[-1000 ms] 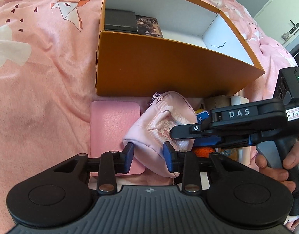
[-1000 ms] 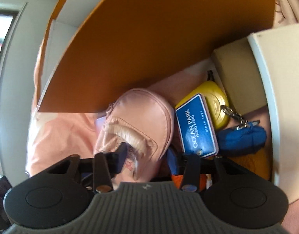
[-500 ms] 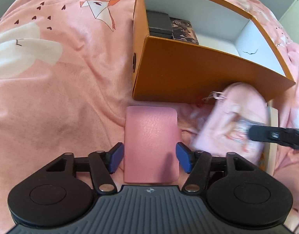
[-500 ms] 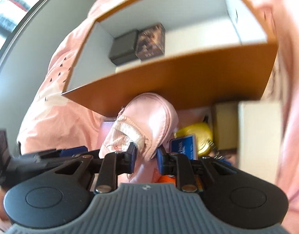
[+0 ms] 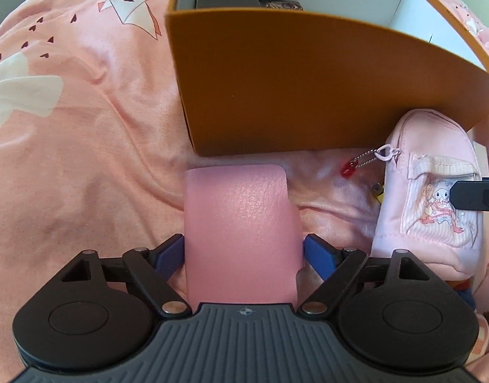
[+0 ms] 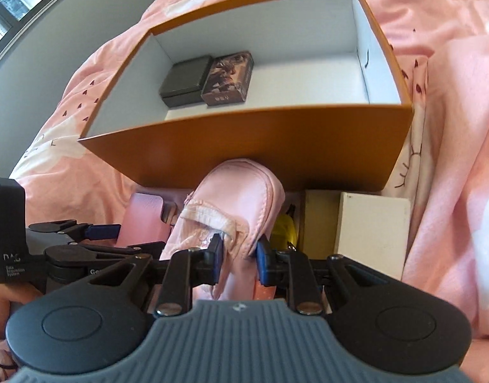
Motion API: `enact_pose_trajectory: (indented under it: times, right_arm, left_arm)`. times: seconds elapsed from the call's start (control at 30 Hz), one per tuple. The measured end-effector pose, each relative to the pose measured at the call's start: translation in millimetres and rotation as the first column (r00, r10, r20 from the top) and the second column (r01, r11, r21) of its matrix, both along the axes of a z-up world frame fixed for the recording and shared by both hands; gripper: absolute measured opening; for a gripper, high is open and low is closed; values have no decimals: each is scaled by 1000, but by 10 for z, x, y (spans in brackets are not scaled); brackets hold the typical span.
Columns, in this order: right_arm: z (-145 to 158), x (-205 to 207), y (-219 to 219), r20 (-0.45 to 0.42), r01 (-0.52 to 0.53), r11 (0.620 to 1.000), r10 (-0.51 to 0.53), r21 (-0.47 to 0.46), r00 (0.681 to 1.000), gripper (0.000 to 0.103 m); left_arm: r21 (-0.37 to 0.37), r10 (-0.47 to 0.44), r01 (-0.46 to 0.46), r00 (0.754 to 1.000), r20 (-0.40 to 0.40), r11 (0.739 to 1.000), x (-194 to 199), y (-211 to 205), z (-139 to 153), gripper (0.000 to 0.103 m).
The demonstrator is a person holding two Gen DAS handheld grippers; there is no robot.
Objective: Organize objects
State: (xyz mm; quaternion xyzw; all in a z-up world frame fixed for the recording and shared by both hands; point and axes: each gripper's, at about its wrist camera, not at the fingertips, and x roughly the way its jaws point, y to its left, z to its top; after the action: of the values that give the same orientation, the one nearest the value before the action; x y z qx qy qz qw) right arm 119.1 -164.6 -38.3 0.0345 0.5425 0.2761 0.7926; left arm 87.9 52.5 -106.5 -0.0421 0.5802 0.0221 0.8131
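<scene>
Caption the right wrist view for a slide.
Right gripper holds a pink pouch before the orange box.

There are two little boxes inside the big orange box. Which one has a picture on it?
The brown box, the one on the right of the pair. Its lid carries a printed picture, while the dark grey box touching it on the left is plain.

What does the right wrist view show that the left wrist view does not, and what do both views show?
Only the right wrist view shows the white box floor with the brown patterned box fully visible, the beige box and a yellow item.

Only the left wrist view shows the red charm on the pouch's chain and the origami bird print.

Both show the orange box, the pink wallet between the open left gripper, and the pink pouch clamped by the right gripper.
</scene>
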Motion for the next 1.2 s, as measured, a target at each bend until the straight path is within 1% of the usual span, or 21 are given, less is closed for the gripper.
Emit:
enact_pose_trajectory:
  times: [0.03, 0.1, 0.3, 0.43, 0.63, 0.67, 0.77, 0.93, 1.03, 1.1, 1.2]
  right_arm:
    - [-15, 3, -4, -3, 1, 1000, -1, 2, 1000, 23]
    - [-42, 12, -11, -4, 2, 1000, -2, 6, 1000, 23]
    - [5, -19, -7, 14, -19, 1000, 19, 15, 1000, 23]
    - [116, -95, 8, 49, -58, 998, 57, 25, 997, 23]
    - [369, -219, -18, 120, -95, 995, 90, 40, 989, 22]
    - [420, -234, -28, 132, -97, 994, 91, 42, 987, 22]
    - [580, -287, -74, 175, -108, 993, 97, 54, 980, 22]
    - [923, -324, -162, 253, -123, 987, 94, 100, 963, 22]
    - [1133, -295, -191, 315, -129, 985, 88, 112, 945, 21]
    - [1256, -250, -199, 361, -130, 985, 82, 110, 929, 21]
    - [1406, -139, -204, 416, -119, 986, 62, 113, 907, 21]
  left_arm:
    - [1, 3, -3, 1000, 0, 1000, 1, 1, -6, 98]
    - [-9, 8, -8, 1000, 6, 1000, -12, 13, -4, 94]
    - [-32, 34, -33, 998, 56, 999, -139, 63, 92, 93]
    - [-59, 46, -40, 993, 108, 997, -276, 88, 271, 92]
    - [-111, 54, -31, 977, 207, 993, -442, 29, 665, 92]
    - [-122, 53, -26, 973, 224, 992, -473, -42, 730, 92]
    - [-148, 44, -2, 959, 280, 989, -438, -44, 903, 92]
    - [-139, 16, 42, 919, 394, 989, -371, -116, 1272, 92]
    - [-140, 2, 66, 897, 442, 988, -274, -170, 1461, 92]
    - [-123, -11, 79, 879, 476, 989, -179, -210, 1562, 92]
    - [-135, -2, 80, 866, 500, 988, 29, -231, 1659, 92]
